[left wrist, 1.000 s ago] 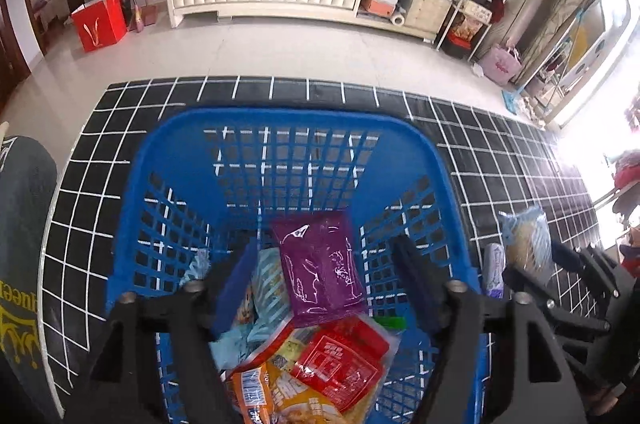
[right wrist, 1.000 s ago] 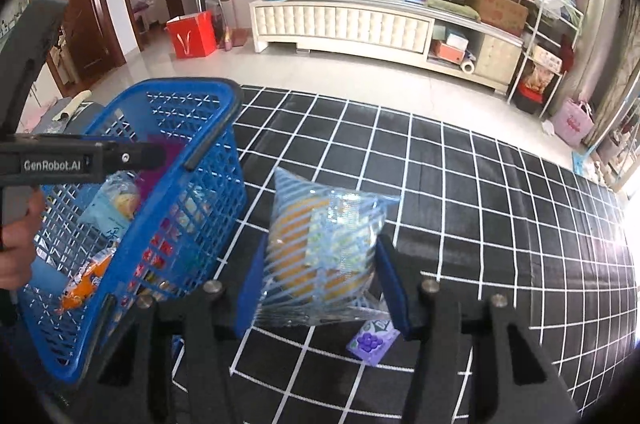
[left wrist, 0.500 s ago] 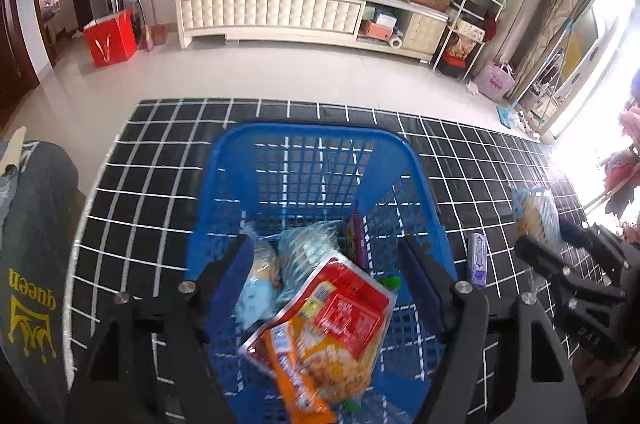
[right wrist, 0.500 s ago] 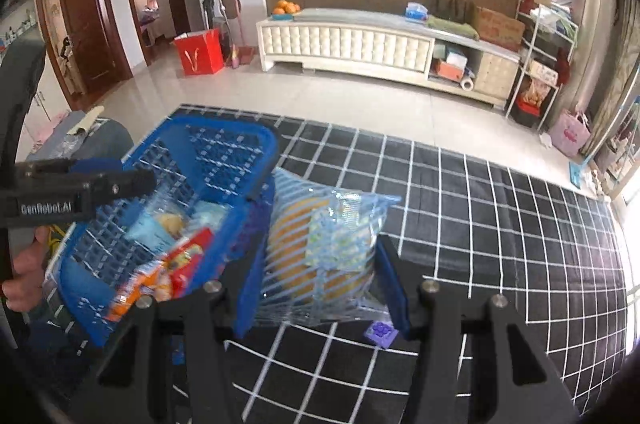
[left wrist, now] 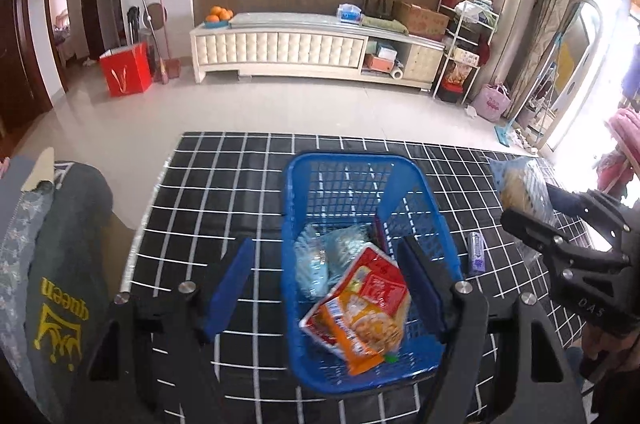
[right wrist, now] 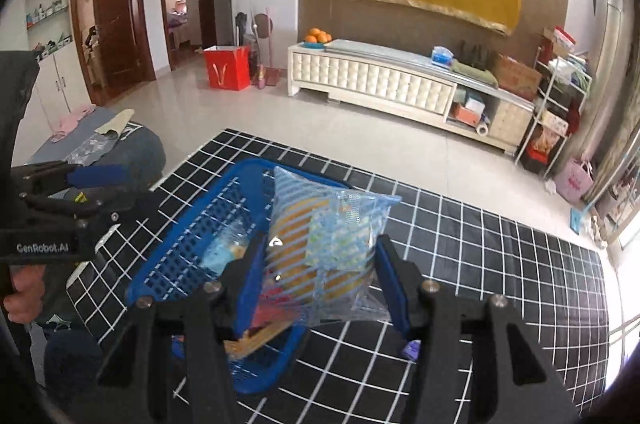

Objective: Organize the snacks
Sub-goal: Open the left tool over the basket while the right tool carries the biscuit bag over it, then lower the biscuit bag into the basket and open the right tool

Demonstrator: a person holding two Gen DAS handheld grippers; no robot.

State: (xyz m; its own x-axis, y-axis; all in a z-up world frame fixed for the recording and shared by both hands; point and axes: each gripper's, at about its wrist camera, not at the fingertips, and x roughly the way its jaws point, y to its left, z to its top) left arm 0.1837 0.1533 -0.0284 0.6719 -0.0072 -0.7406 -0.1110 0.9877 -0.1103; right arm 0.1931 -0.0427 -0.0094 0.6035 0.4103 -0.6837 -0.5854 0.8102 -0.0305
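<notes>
basket [left wrist: 332, 168] blue | mat [left wrist: 224, 192] black, white grid | held packet [right wrist: 324, 248] blue-striped, orange

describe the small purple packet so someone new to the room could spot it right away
Find the black grid-lined mat, then the blue basket standing on it. The small purple packet lies flat on the mat just off the basket's right side, the only snack outside the basket and not gripped.

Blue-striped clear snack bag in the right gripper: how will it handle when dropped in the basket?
The blue-striped snack bag looks puffy and air-filled, so probably light for its size. Its thin film bulges between the right gripper fingers, so likely soft rather than stiff. Released over the blue basket, it may settle loosely on the packets there rather than roll.
</notes>
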